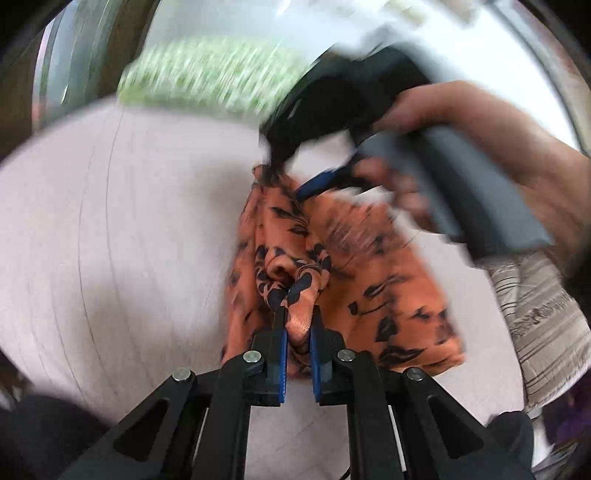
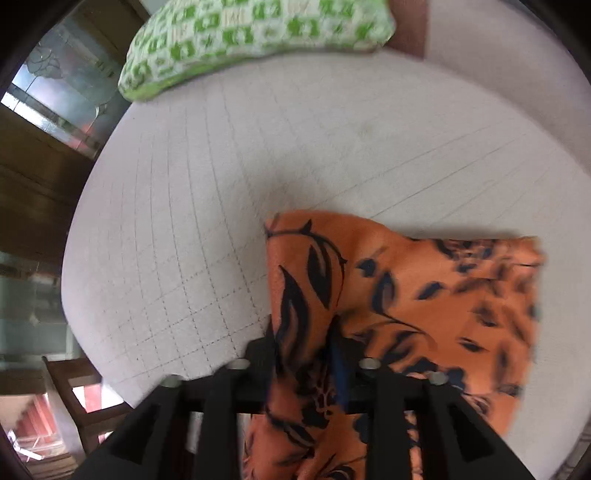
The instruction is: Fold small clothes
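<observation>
An orange cloth with a dark leaf print lies partly folded on a white quilted surface. My left gripper is shut on a bunched fold at the cloth's near edge. In the left wrist view my right gripper, held by a person's hand, points down at the cloth's far corner, blurred. In its own view, the right gripper has its fingers apart with a strip of cloth running between them; the pads do not appear to press on it.
A green-and-white patterned pillow lies at the far edge of the surface. A striped grey cloth sits at the right. A wooden chair and a dark wooden cabinet with glass stand beyond the left edge.
</observation>
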A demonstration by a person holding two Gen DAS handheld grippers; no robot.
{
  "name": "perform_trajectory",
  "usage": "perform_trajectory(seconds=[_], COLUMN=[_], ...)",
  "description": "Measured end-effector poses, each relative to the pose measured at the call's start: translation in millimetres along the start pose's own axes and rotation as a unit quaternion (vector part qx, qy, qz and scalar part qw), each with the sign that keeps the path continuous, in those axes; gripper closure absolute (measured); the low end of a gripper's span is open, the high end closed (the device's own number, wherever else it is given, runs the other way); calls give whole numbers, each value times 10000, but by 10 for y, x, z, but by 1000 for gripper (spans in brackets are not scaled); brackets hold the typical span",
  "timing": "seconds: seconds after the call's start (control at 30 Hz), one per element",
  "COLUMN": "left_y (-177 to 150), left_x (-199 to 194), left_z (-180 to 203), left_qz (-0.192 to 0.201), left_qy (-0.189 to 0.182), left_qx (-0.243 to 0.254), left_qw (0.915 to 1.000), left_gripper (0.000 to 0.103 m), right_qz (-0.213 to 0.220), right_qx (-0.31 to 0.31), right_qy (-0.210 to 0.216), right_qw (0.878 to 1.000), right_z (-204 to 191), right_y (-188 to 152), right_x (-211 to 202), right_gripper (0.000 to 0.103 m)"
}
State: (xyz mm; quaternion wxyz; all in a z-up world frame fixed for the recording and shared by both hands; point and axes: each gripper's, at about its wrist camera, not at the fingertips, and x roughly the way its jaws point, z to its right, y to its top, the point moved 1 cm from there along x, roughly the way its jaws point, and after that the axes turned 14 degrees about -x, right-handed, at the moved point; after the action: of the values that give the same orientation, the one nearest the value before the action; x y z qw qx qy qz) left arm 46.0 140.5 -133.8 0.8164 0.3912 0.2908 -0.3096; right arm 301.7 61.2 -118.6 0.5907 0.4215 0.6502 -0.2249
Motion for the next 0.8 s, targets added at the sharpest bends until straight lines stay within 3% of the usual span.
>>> perform_trajectory(seconds=[0.03,0.1,0.17,0.23,0.43,0.6,0.73,0.8], left_y=[-5,3,13,23,-19,61,230,337], left_x=[101,123,63,-13,-264,-476,-558,-482], left_z=[-82,-144,-141,-170,-280,-364,20,306], left_qz=[-248,-314,-166,-14,288,677,824,724], left_qy=[92,116,80,84,256,514,68,-362], left_qx=[-154,-335,-321,-404,-434,-561,-109,159], left_qw=[9995,9989,9993,9991,9983,9948,9965,9966], left_gripper=[90,85,83,75,74,74,71,66], right_qz=[-6,207,494,842,1550,1742,2169,2361], right_qx=[29,175,166,207,469,1047,1360,1433], right_qy=[78,299,441,514,978,1276,1672,1888], right_qw=[10000,9992,9977,9949,9819,9708,9521,9424], right_z=[19,91,119,188,490,912,1123,1182], right_y=[-34,-118,-177,-300,-1224,-2102,-2496,-2550], right_x=[94,147,-14,-273,-846,-850,-823,-833], right_gripper=[32,32,32,32,30,30,30,30])
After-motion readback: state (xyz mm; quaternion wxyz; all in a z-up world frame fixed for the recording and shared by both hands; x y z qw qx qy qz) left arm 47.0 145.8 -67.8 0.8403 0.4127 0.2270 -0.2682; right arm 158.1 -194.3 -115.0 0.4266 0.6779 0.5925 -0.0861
